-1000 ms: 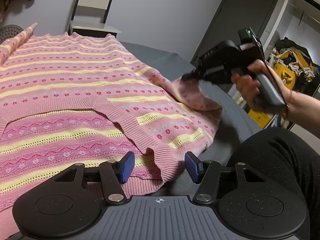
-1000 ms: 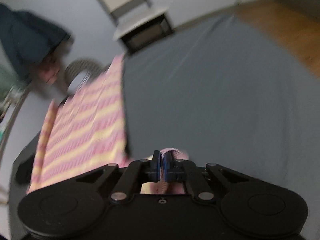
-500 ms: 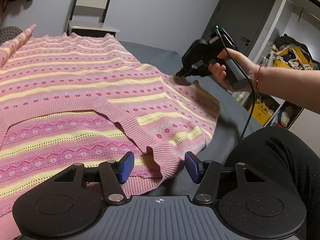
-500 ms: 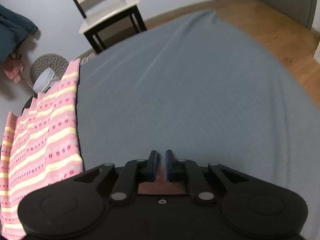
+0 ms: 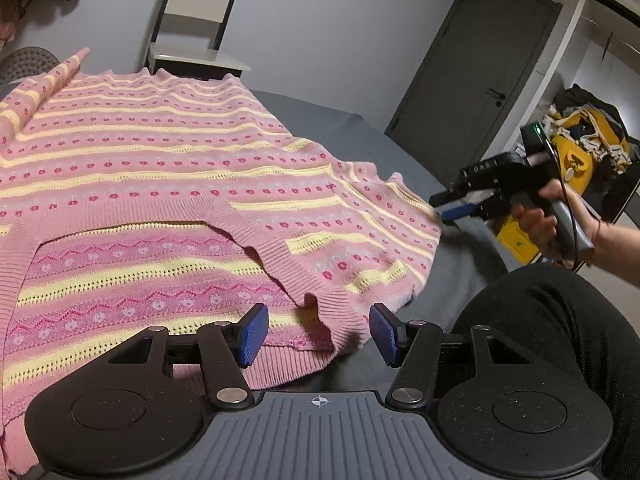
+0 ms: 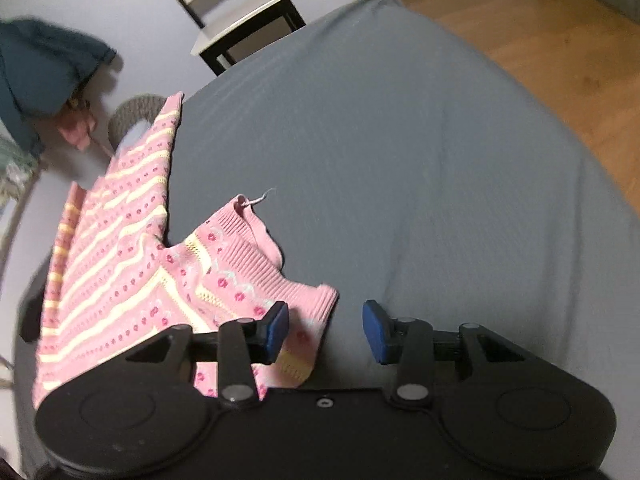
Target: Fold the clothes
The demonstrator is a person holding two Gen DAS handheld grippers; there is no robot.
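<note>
A pink sweater [image 5: 160,168] — yellow stripes, red dots, magenta zigzags — lies on the plain grey bedsheet [image 6: 400,140].

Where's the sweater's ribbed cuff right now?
In the right wrist view the ribbed cuff lies flat on the grey bedsheet, just ahead and left of the open right gripper, at the sweater's right edge.

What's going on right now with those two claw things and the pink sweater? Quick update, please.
Left gripper open, empty. Right gripper open, empty. Pink sweater flat on grey bed, sleeve lying loose. Nothing in the way.
</note>
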